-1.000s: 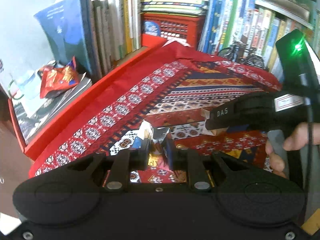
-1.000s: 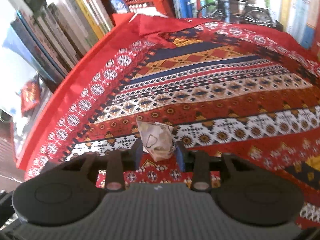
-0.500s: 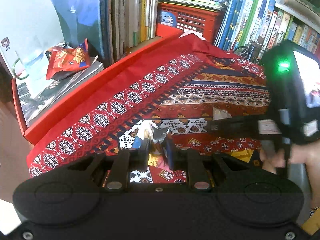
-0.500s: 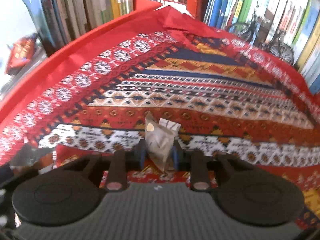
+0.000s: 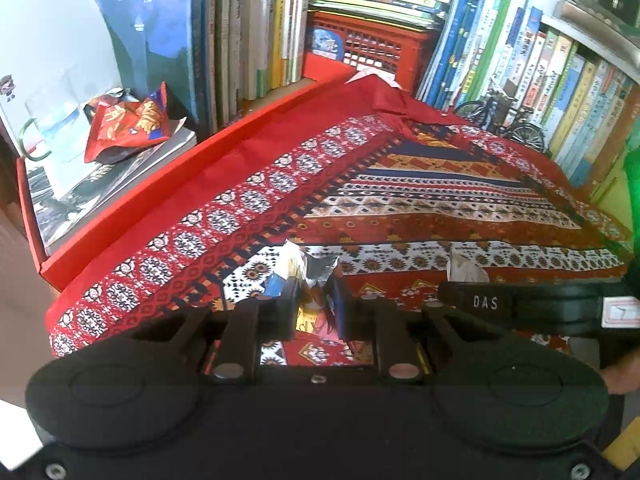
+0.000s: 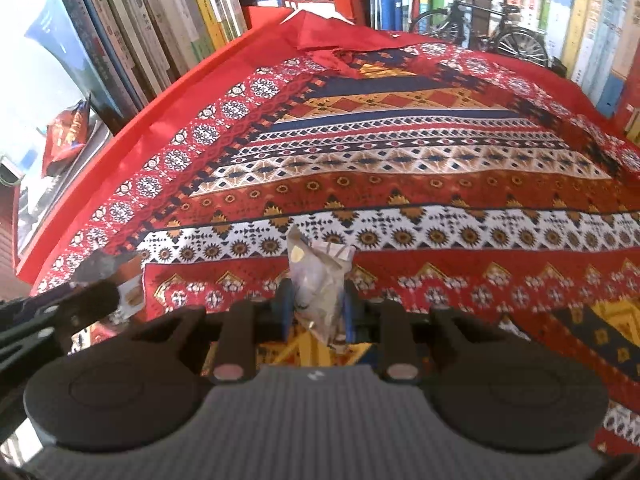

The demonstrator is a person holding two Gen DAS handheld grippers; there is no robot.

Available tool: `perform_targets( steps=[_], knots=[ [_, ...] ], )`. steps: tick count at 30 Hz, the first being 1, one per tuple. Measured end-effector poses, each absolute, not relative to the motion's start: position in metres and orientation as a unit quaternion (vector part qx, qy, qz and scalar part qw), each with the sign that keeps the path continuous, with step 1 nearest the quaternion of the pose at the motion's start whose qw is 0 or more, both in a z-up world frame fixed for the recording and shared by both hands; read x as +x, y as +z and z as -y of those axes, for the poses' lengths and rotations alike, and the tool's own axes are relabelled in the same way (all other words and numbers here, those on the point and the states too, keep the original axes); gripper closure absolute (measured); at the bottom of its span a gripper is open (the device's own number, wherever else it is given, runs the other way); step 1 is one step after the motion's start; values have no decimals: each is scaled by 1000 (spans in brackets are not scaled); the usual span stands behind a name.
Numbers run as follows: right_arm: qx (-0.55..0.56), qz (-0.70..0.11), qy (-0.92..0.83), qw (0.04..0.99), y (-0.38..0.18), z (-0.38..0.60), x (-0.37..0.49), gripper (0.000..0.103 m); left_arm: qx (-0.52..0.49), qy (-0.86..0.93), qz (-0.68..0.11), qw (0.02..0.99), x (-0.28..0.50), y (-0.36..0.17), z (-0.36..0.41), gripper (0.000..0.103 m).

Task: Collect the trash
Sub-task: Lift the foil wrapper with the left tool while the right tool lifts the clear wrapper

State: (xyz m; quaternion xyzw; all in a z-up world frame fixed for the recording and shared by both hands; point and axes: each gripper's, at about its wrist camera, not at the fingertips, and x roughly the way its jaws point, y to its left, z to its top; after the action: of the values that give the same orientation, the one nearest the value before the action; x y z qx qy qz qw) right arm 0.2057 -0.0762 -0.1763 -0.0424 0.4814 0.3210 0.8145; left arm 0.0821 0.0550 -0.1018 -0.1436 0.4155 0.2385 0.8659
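Note:
My left gripper is shut on a crumpled foil snack wrapper, silver, blue and yellow, held above the near edge of the patterned red tablecloth. My right gripper is shut on a pale beige crumpled wrapper that sticks up between its fingers. In the left wrist view the right gripper shows as a black bar marked DAS, the beige wrapper poking above it. The left gripper's tip and its foil wrapper appear at the left of the right wrist view. A red snack bag lies on stacked magazines at the far left.
Upright books line the back and right of the table. A red plastic crate stands in the far corner and a small model bicycle by the books at right. A glass mug sits by the red bag. A hand holds the right gripper.
Both grippers have drawn back toward the table's near edge, each still holding its wrapper. The right gripper has dropped lower and farther right in the left wrist view.

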Motion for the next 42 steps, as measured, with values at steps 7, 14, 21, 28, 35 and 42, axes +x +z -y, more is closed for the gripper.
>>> perform_targets(
  steps=[7,14,21,28,35,42],
  knots=[
    [-20,-479,305,823,-156,102,195,75,-137,207,-410,877,86,-91,-36,86],
    [12,-469,274,839,-137,138,185,75,-119,165,-398,894,90,-74,-11,86],
    [35,-454,238,858,-118,170,169,75,-105,125,-385,908,84,-55,11,86],
    [56,-438,207,873,-100,199,140,75,-92,84,-375,919,66,-36,33,86],
    [65,-426,186,883,-90,220,103,75,-83,52,-369,924,40,-26,51,86],
    [70,-417,171,890,-84,235,61,75,-75,32,-360,929,1,-16,66,86]
  ],
)
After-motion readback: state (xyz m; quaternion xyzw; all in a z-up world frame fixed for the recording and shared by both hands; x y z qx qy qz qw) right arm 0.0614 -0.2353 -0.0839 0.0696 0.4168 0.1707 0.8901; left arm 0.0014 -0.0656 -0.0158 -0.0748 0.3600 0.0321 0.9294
